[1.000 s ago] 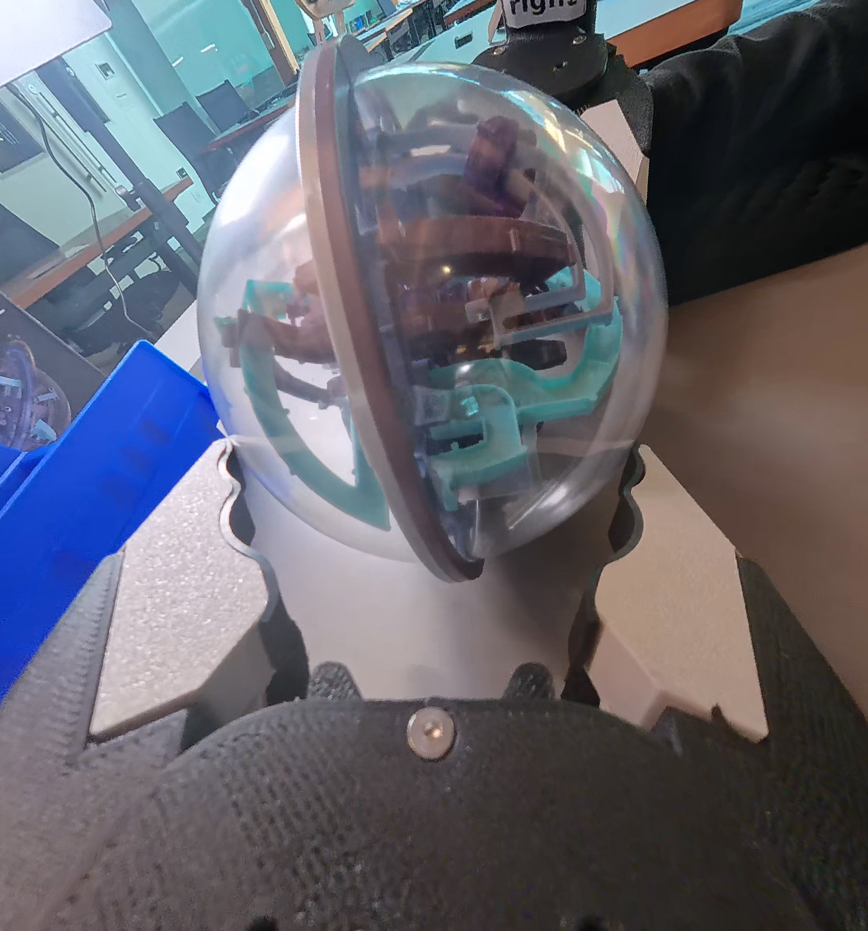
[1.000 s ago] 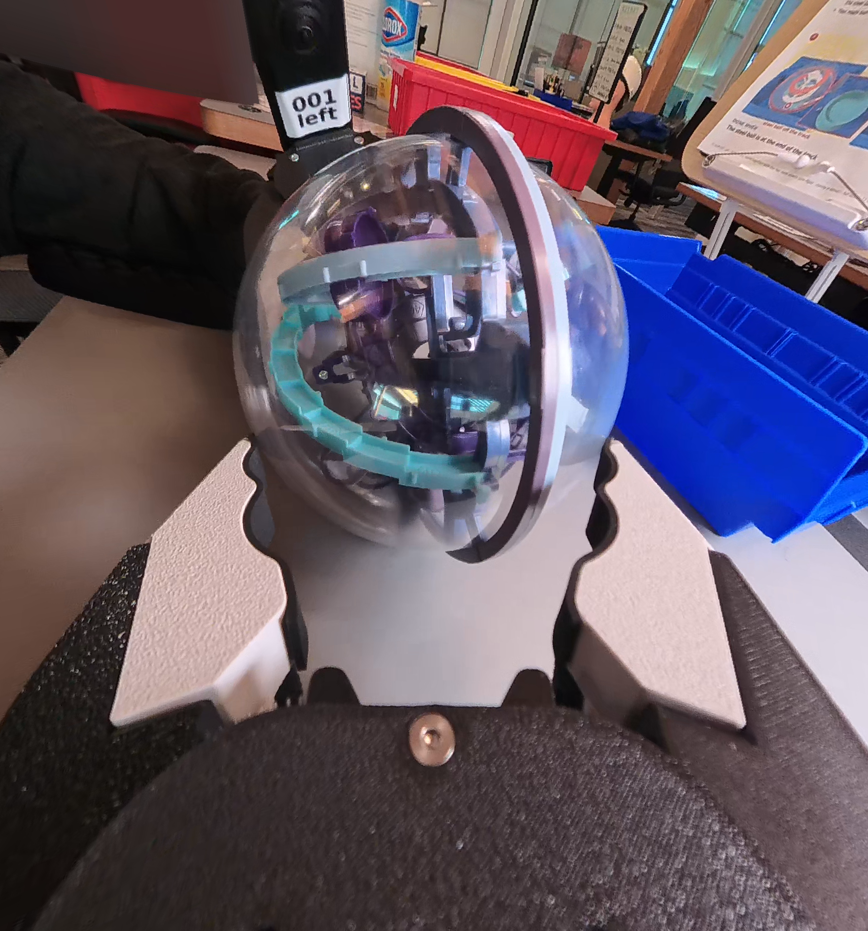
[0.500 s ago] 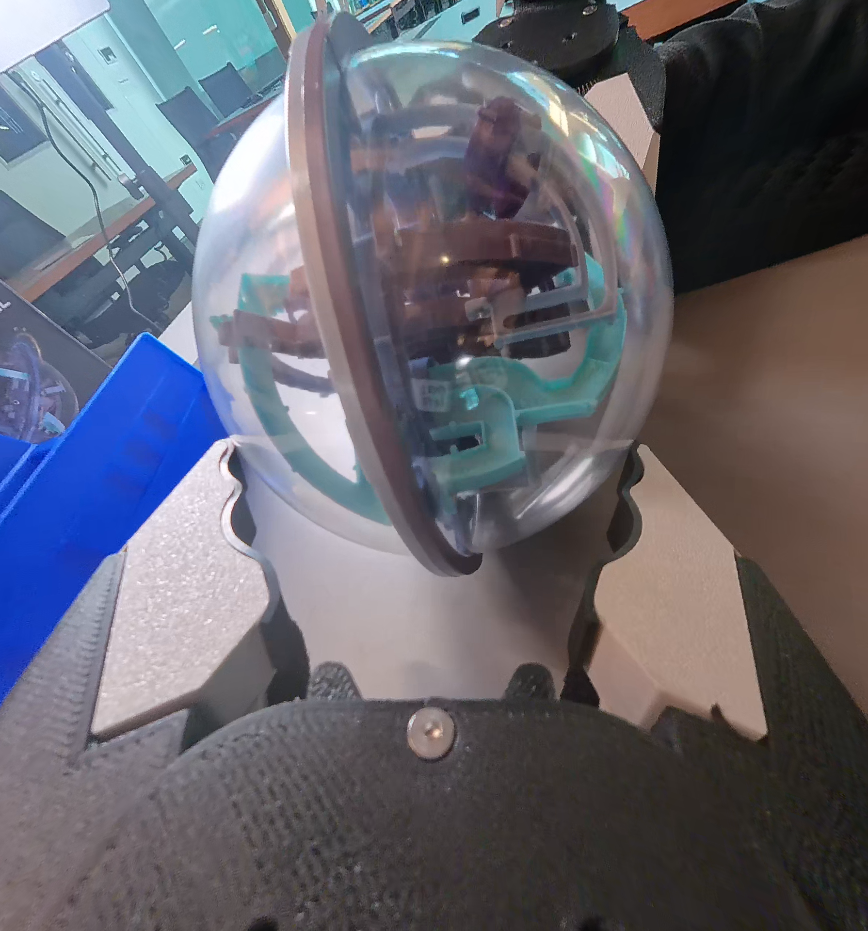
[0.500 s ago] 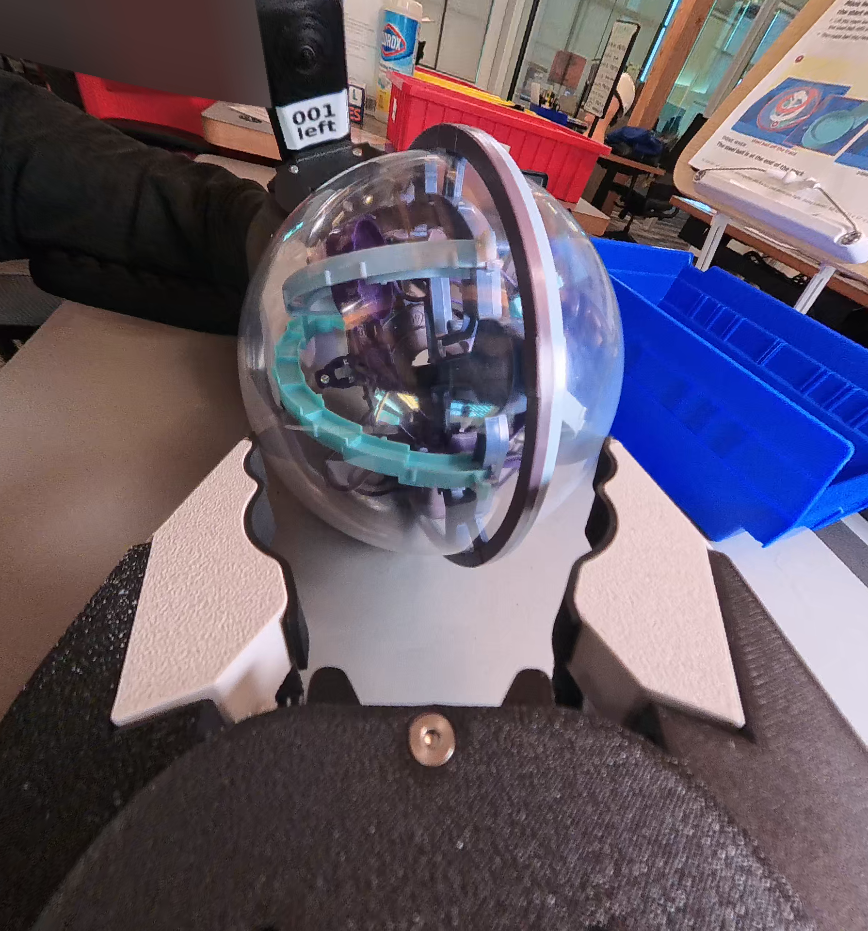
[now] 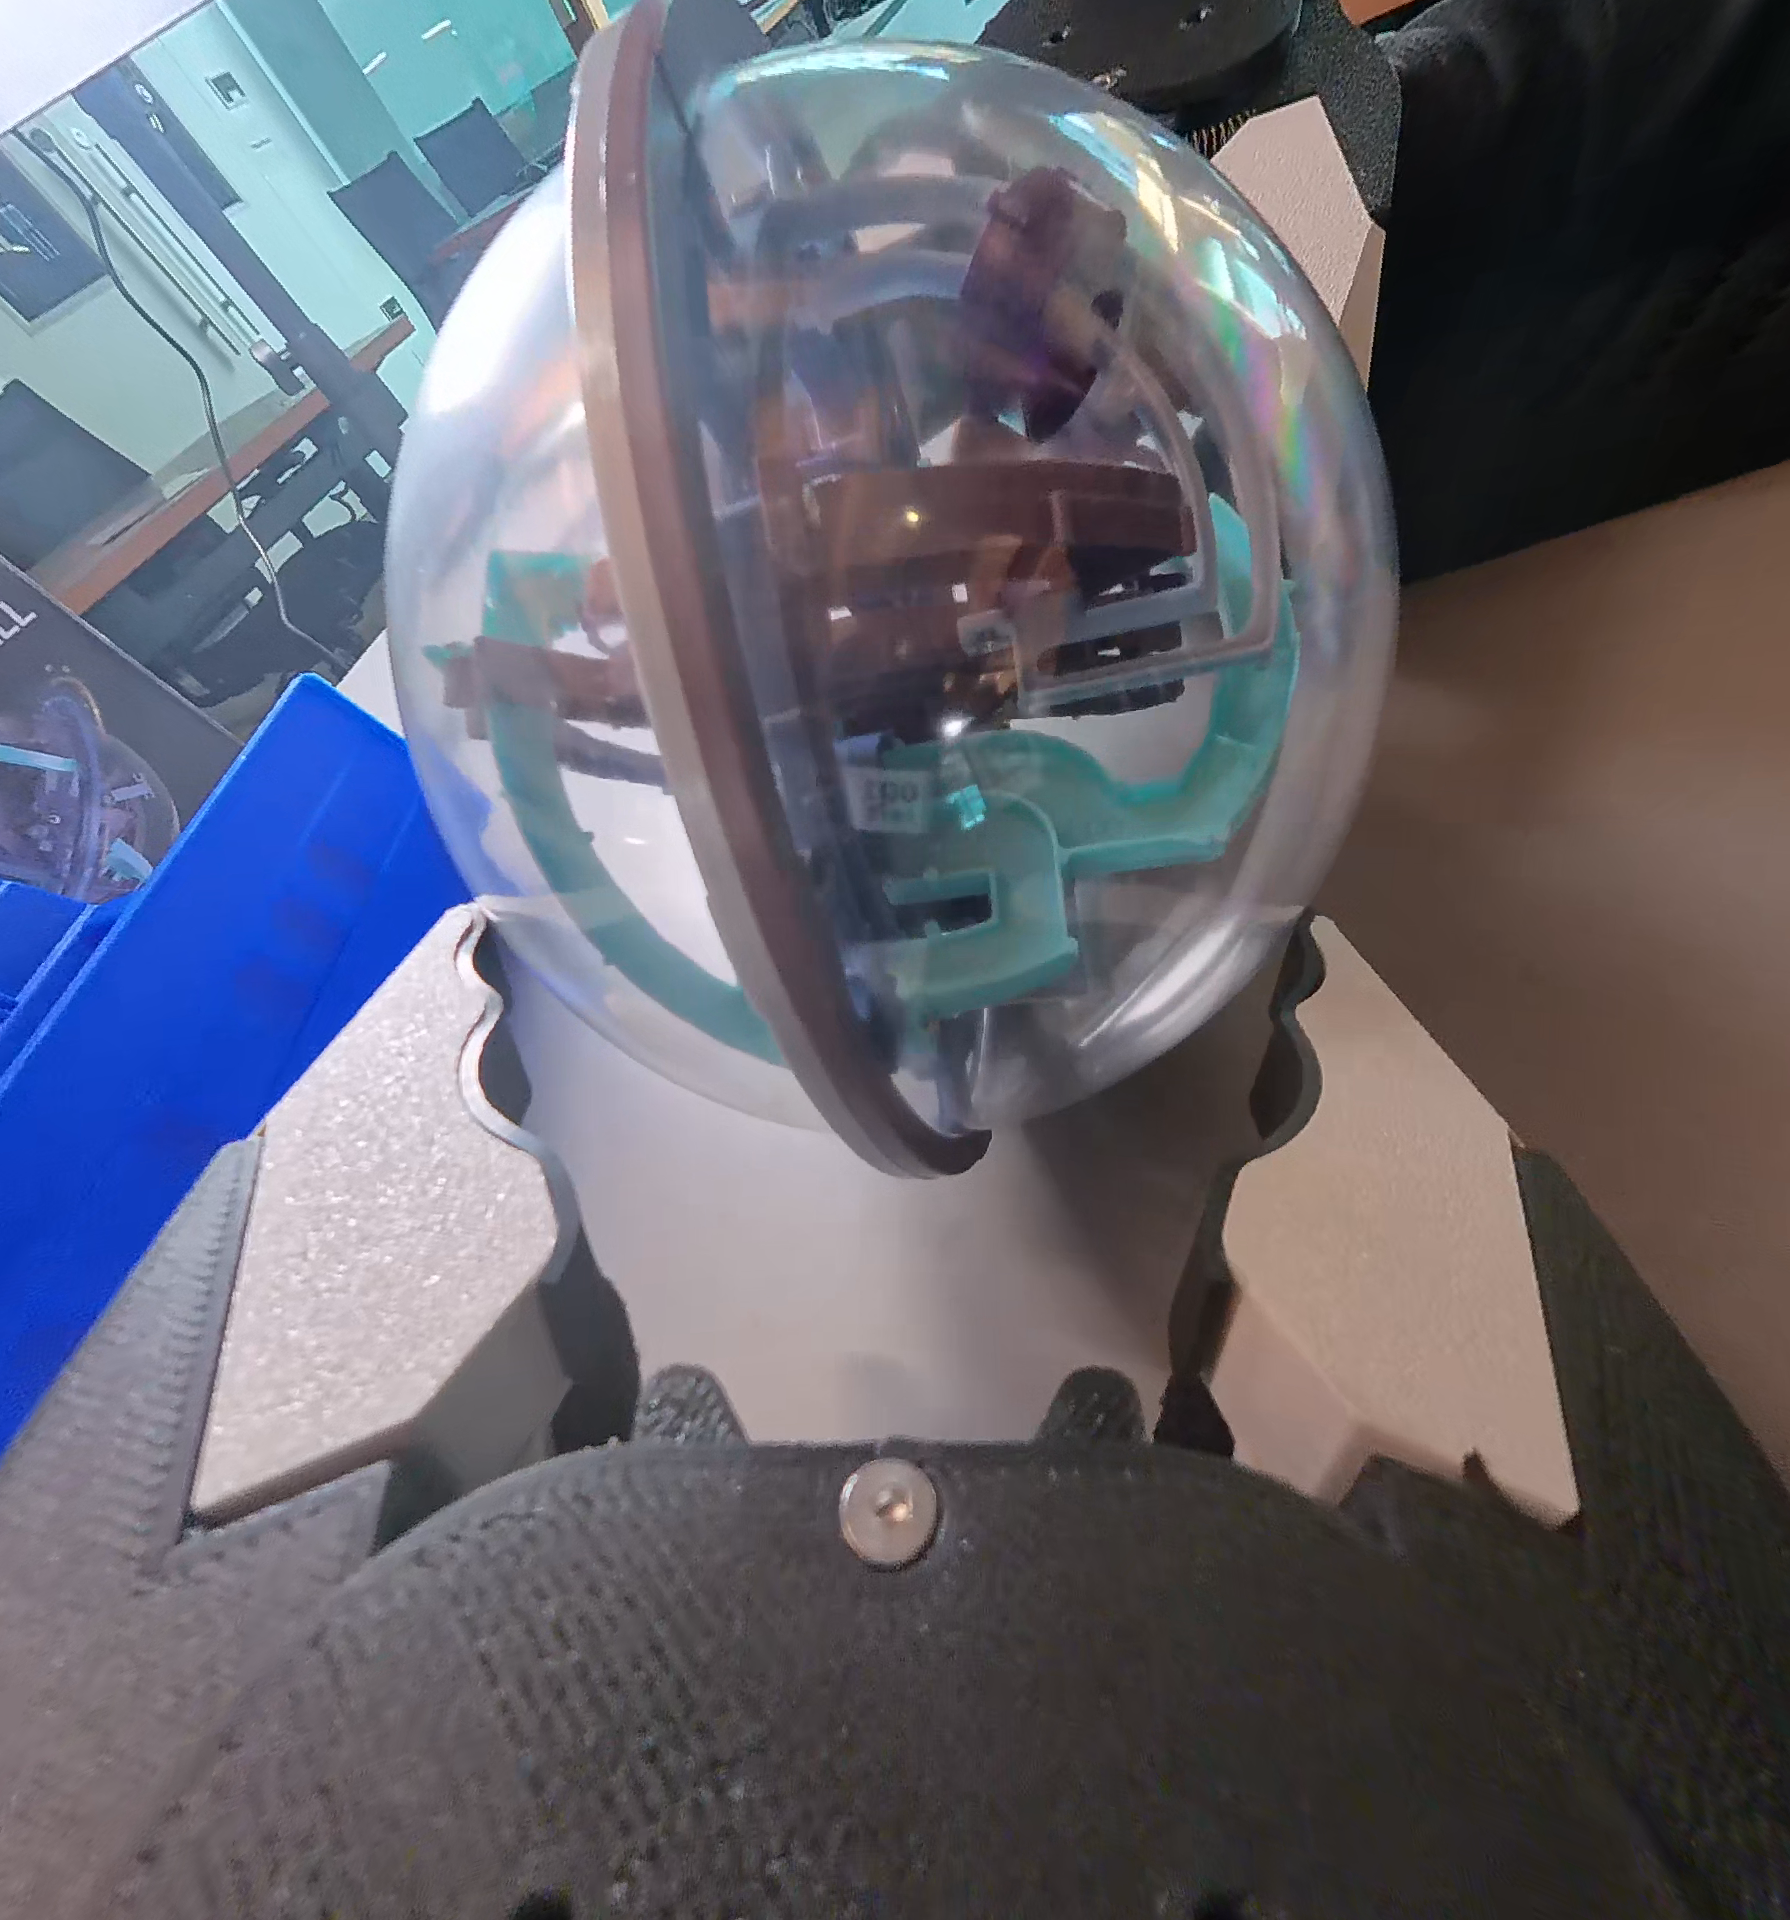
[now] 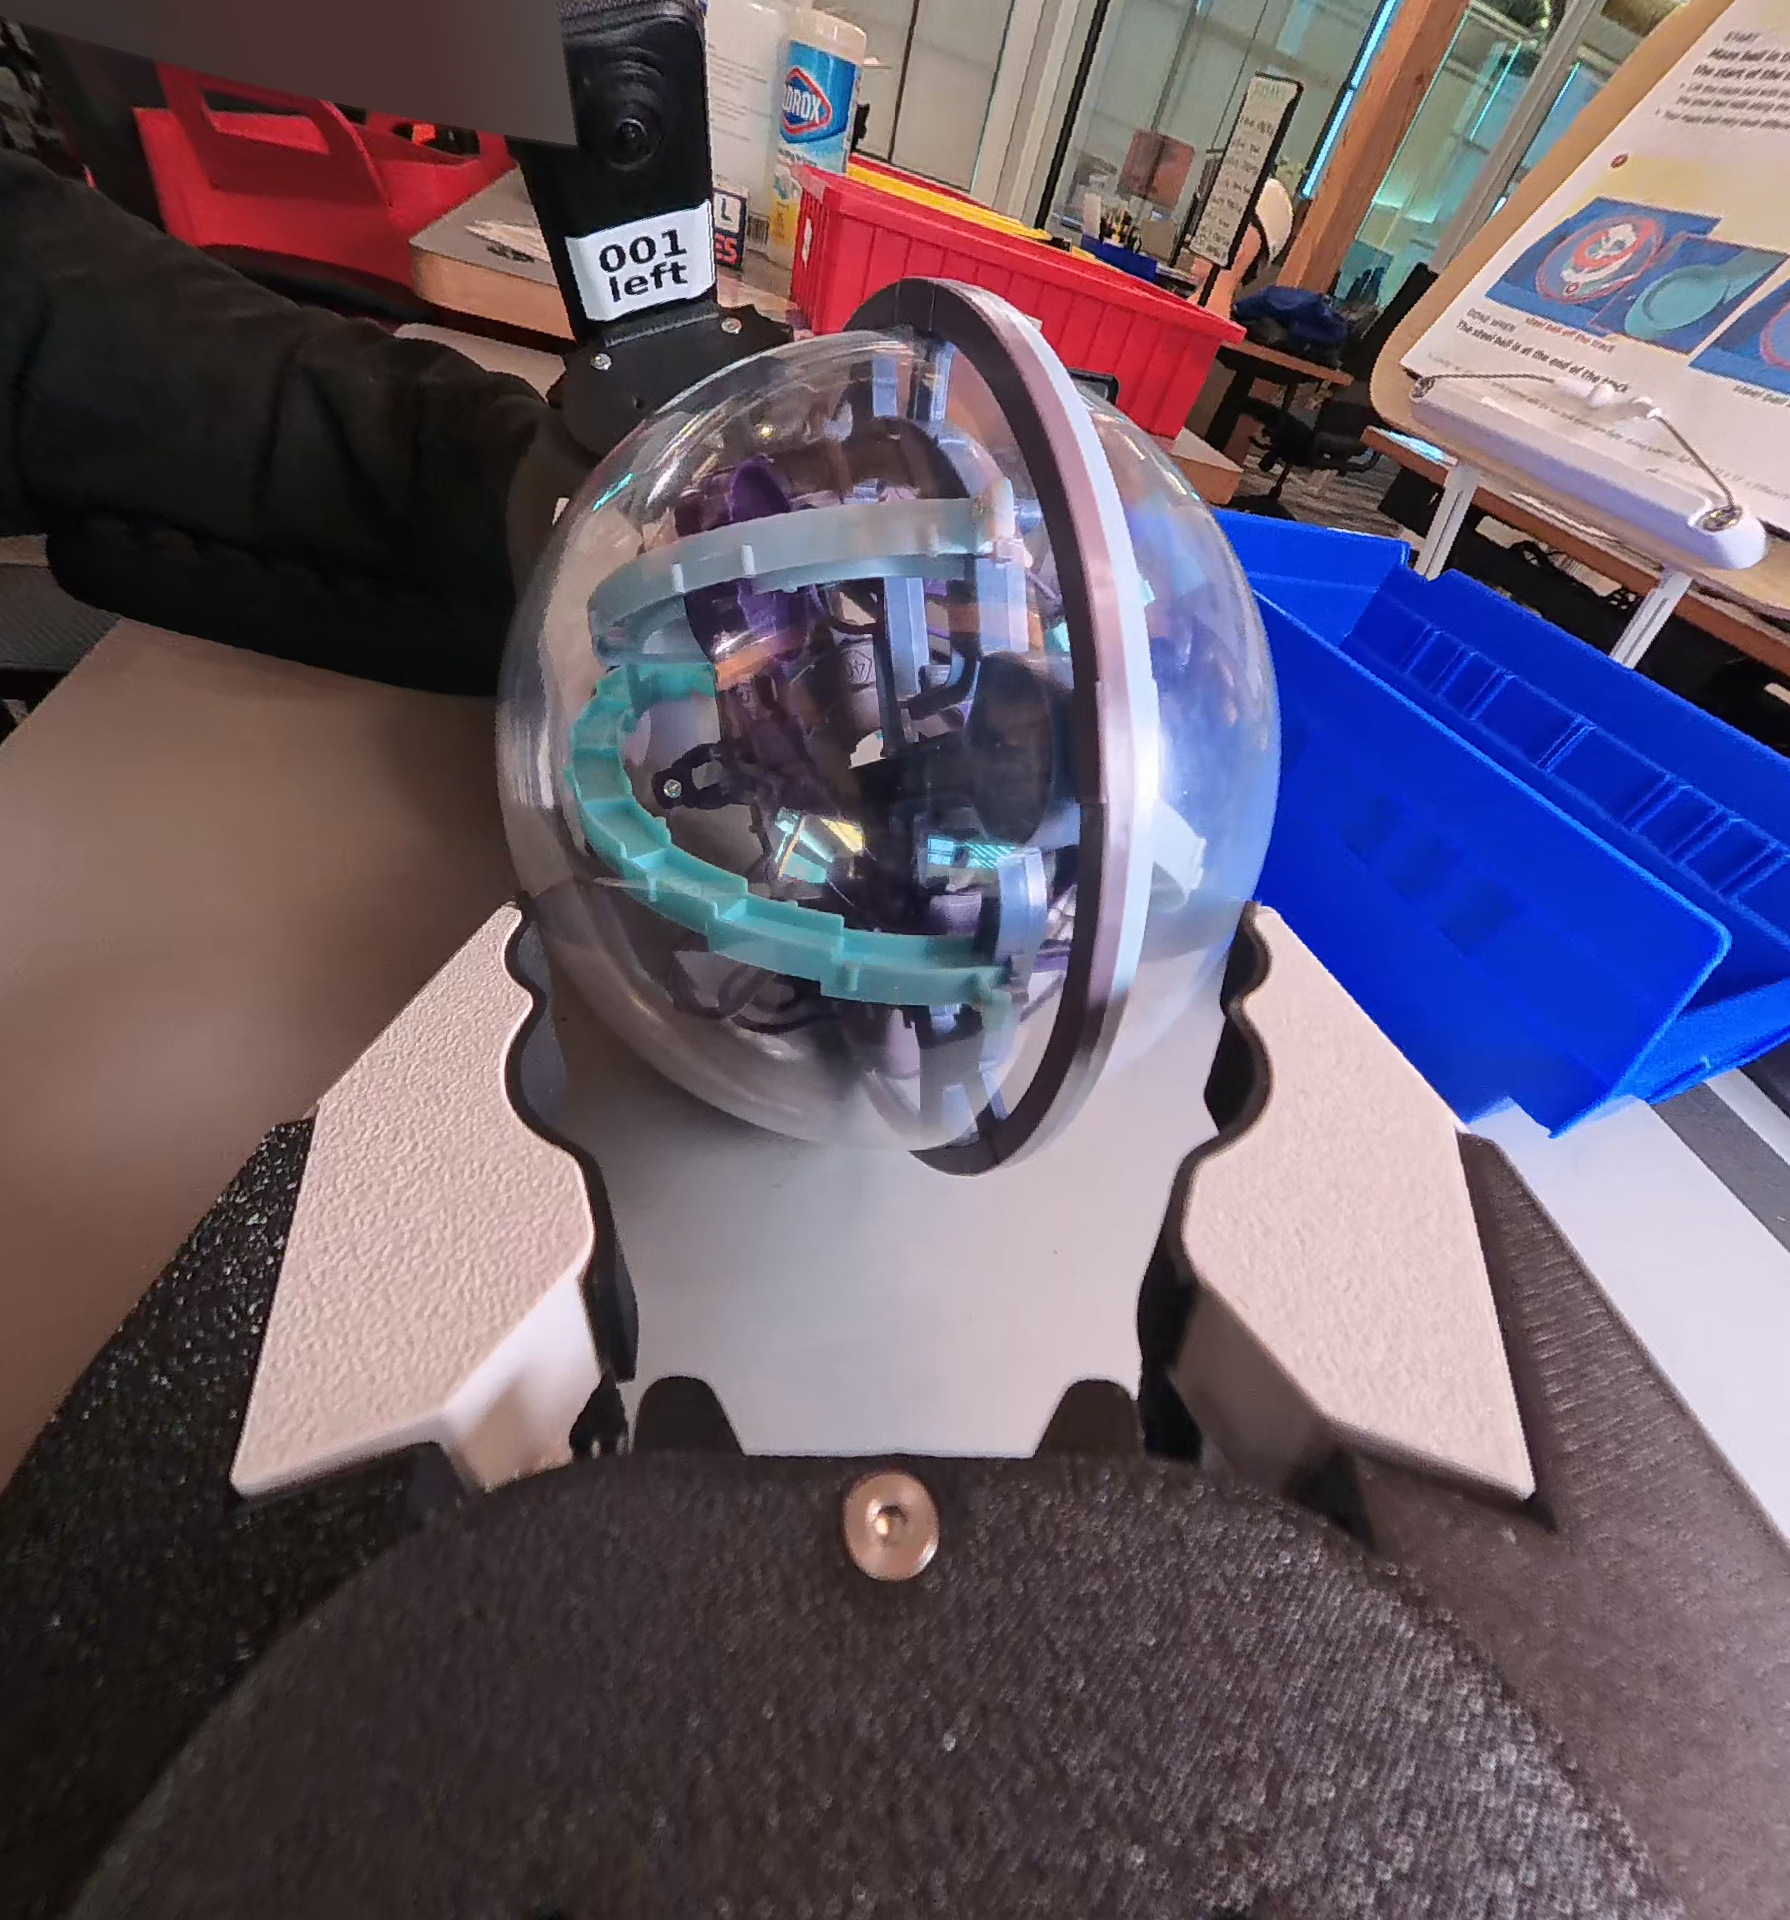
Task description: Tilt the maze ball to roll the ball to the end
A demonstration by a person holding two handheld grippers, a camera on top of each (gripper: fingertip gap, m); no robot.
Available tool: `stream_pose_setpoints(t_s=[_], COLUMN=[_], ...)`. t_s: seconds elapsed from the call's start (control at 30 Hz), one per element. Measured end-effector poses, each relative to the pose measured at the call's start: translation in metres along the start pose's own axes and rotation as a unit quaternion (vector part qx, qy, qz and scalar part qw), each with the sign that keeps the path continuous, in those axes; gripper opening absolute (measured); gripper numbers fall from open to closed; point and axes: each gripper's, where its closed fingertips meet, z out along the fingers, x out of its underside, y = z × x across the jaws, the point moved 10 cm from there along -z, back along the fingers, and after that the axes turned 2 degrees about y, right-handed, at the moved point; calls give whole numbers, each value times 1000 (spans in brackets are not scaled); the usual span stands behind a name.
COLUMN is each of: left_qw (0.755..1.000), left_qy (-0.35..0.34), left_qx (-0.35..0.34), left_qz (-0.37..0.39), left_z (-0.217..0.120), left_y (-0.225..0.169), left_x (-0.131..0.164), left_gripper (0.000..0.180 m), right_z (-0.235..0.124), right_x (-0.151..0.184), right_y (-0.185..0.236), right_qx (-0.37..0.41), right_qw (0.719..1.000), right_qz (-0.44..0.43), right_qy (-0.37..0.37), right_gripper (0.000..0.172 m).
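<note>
The clear plastic maze ball (image 5: 891, 582) with teal and purple tracks sits clamped from opposite sides: left hand-held gripper (image 5: 886, 925) and right hand-held gripper (image 6: 886, 914) both spread wide, fingertips pressing its shell. Lifted off the desk (image 6: 195, 831), so I'd guess free tilting. Blue plastic bin (image 6: 1493, 831) just beside the maze ball.

Blue bins (image 6: 1556, 831) beside the table (image 6: 143, 883), a red bin (image 6: 1016, 281) and clipboard (image 6: 1649, 312) behind.

The left hand-held gripper (image 5: 886, 925) clamps a clear plastic maze ball (image 5: 974, 582) with teal and brown inner tracks and a tilted dark equator ring, both fingertips against its lower sides. A blue plastic bin (image 5: 174, 997) sits to the left, a black sleeve (image 5: 1618, 291) upper right above the tan counter (image 5: 1618, 883).
</note>
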Motion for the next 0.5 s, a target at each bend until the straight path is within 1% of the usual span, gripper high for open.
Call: stream_pose_setpoints(t_s=[0.17,0.33,0.5], left_qw=[1000,1000,1000], left_qy=[20,10,7], left_qx=[2,1,-6], left_qz=[-10,-9,5], left_z=[2,1,0], left_y=[0,1,0], left_x=[3,1,0], left_gripper=[141,140,139], right_z=[-1,-1,-2], right_x=[-4,-1,0], right_y=[1,-1,-1], right_qx=[7,1,1], right_qw=[1000,1000,1000], right_qz=[-6,8,2], right_qy=[-11,-6,0], right_gripper=[125,125,125])
